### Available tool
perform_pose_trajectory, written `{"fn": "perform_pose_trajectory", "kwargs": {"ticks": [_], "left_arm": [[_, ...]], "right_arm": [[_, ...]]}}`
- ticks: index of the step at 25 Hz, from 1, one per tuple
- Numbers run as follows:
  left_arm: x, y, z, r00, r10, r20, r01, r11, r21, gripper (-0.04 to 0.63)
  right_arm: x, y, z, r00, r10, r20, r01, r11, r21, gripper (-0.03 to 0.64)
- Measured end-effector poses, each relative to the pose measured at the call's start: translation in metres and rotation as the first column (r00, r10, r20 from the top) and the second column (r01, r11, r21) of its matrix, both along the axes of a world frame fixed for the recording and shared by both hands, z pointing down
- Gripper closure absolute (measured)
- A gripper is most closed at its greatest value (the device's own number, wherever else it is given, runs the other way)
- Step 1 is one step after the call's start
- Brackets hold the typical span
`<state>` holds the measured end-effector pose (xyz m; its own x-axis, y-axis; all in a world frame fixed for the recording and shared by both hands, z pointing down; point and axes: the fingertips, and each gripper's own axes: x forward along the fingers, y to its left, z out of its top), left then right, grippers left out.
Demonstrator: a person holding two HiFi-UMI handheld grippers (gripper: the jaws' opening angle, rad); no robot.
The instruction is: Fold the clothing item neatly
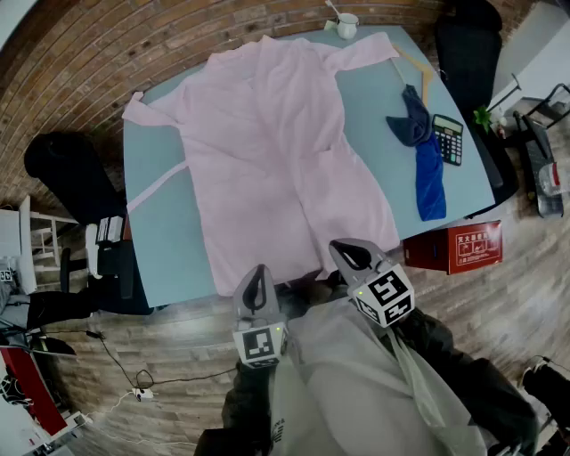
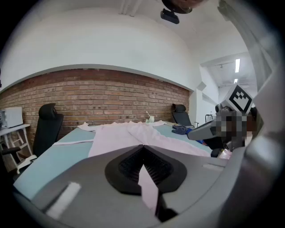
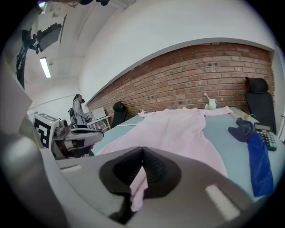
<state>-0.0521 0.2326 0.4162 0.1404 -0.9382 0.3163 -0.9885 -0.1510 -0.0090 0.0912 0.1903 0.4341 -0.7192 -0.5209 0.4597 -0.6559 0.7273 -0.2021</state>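
Observation:
A pale pink robe (image 1: 276,151) lies spread open along the light blue table (image 1: 160,240), sleeves out to both sides at the far end. Its near hem hangs at the table's front edge. My left gripper (image 1: 258,276) is at the hem's left part, shut on a fold of the pink cloth (image 2: 149,187). My right gripper (image 1: 347,251) is at the hem's right part, also shut on pink cloth (image 3: 136,187). In the left gripper view the robe (image 2: 120,136) stretches away from the left gripper (image 2: 143,153); in the right gripper view the robe (image 3: 178,129) runs on beyond the right gripper (image 3: 141,156).
A blue cloth (image 1: 426,160), a calculator (image 1: 448,138) and a wooden hanger (image 1: 419,67) lie on the table's right side; a white cup (image 1: 346,25) stands at the far edge. A red box (image 1: 463,247) sits on the floor right, a black chair (image 1: 67,174) left.

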Motion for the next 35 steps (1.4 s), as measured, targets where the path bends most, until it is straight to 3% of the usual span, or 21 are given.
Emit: {"fn": "perform_pose_trajectory", "kwargs": {"ticks": [10, 14, 20, 25, 27, 31, 35], "left_arm": [[0.009, -0.003, 0.001, 1.0, 0.012, -0.005, -0.012, 1.0, 0.002, 0.588], [0.008, -0.003, 0.003, 1.0, 0.0, -0.023, 0.0, 1.0, 0.0, 0.588], [-0.023, 0.004, 0.016, 0.993, -0.099, -0.061, 0.099, 0.995, 0.008, 0.588], [-0.055, 0.025, 0.039, 0.977, -0.193, -0.094, 0.188, 0.981, -0.057, 0.581], [-0.072, 0.04, 0.058, 0.965, -0.243, -0.102, 0.231, 0.966, -0.116, 0.524], [-0.103, 0.075, 0.1, 0.945, -0.316, -0.085, 0.29, 0.929, -0.231, 0.448], [-0.112, 0.107, 0.148, 0.935, -0.306, -0.177, 0.236, 0.913, -0.332, 0.322]], "right_arm": [[0.012, -0.003, 0.002, 0.999, 0.033, 0.006, -0.033, 0.999, -0.008, 0.617], [0.017, -0.006, -0.001, 0.996, 0.077, 0.055, -0.076, 0.997, -0.022, 0.617], [0.055, -0.016, 0.004, 0.98, 0.193, 0.054, -0.194, 0.981, 0.013, 0.617], [0.11, -0.011, 0.031, 0.958, 0.286, -0.008, -0.286, 0.958, -0.018, 0.617], [0.134, -0.002, 0.052, 0.944, 0.318, -0.086, -0.322, 0.946, -0.039, 0.613], [0.177, 0.017, 0.093, 0.915, 0.364, -0.177, -0.388, 0.912, -0.134, 0.483], [0.194, 0.038, 0.144, 0.944, 0.256, -0.209, -0.302, 0.924, -0.233, 0.39]]}}
